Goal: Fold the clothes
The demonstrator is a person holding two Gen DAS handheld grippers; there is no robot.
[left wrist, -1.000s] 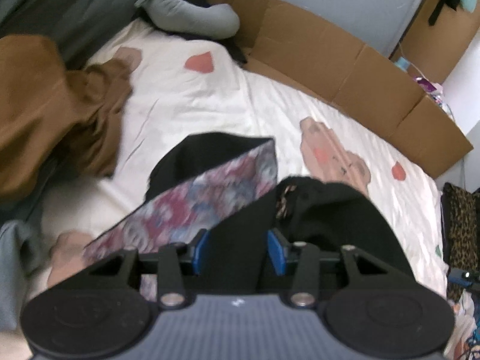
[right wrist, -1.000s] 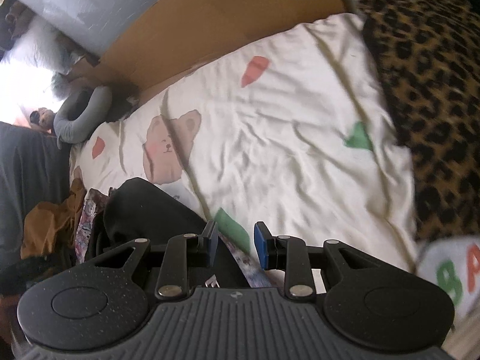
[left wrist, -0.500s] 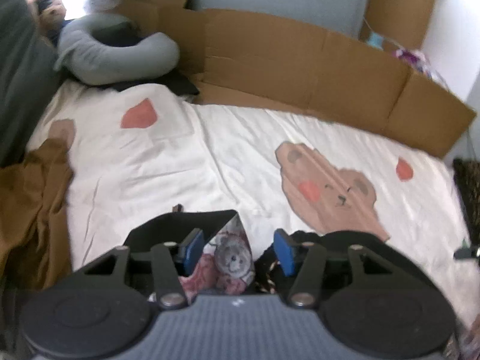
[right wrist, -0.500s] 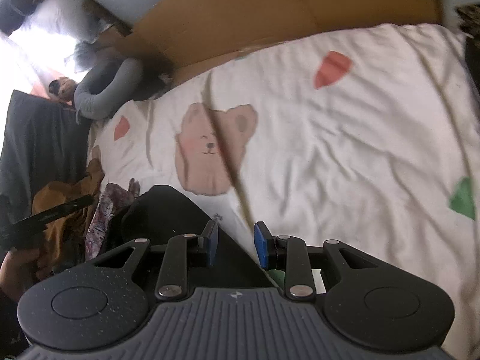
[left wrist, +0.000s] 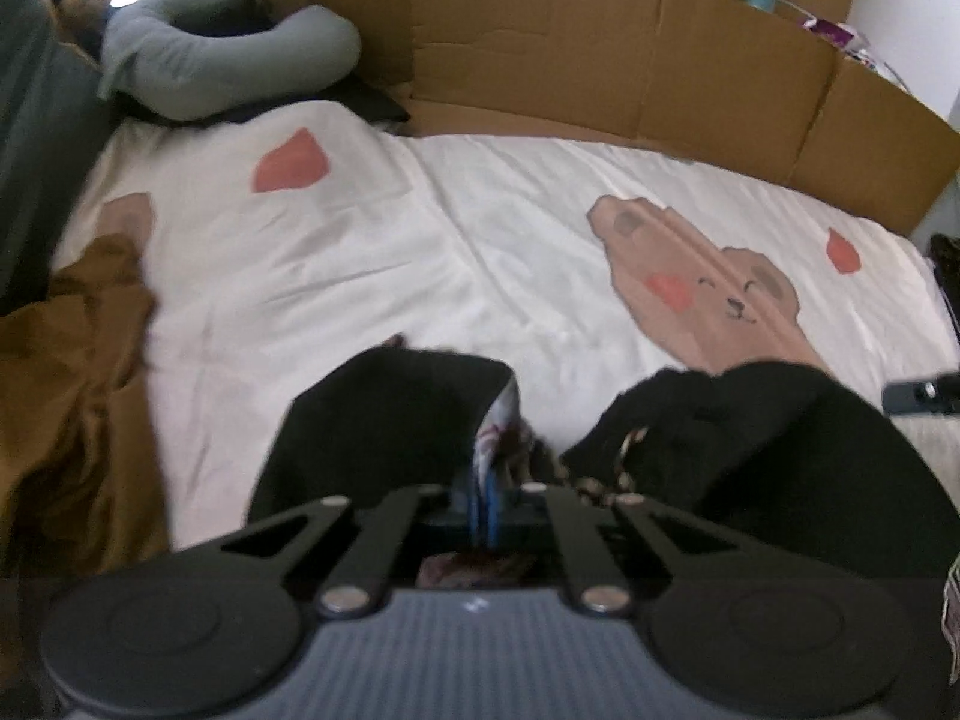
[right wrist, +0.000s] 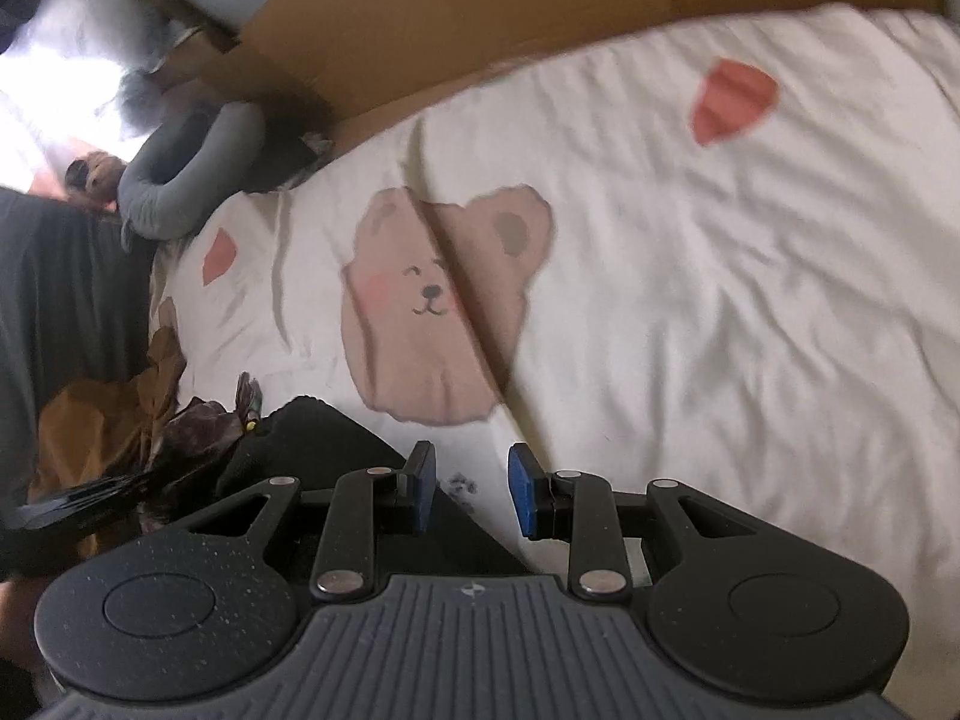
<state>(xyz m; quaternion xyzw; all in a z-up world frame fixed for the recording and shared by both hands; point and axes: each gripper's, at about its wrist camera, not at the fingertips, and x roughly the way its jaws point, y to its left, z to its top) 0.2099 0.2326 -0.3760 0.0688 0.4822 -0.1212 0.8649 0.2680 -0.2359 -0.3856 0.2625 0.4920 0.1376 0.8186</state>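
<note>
Clamping a fold of the black garment point(left wrist: 384, 438), the left gripper point(left wrist: 483, 507) has its blue pads pressed together on the cloth's floral lining edge. The garment spreads directly ahead of and below this gripper, its second black mass lying to the gripper's right. Beyond the fingertips stretches the white bedsheet point(left wrist: 372, 252) with a bear print point(left wrist: 708, 288) ahead and to the right. A brown garment point(left wrist: 66, 396) lies bunched at the far left of the gripper. A grey curved pillow point(left wrist: 228, 66) and a cardboard wall point(left wrist: 600, 54) stand at the far end, ahead of the tongs.

The right gripper point(right wrist: 471, 495) stands partly parted, its pads apart with no cloth pinched between them; bare sheet shows in the gap. A corner of the black garment lies under and to the left of its left finger point(right wrist: 420, 492). Whether that finger touches the cloth cannot be determined.
</note>
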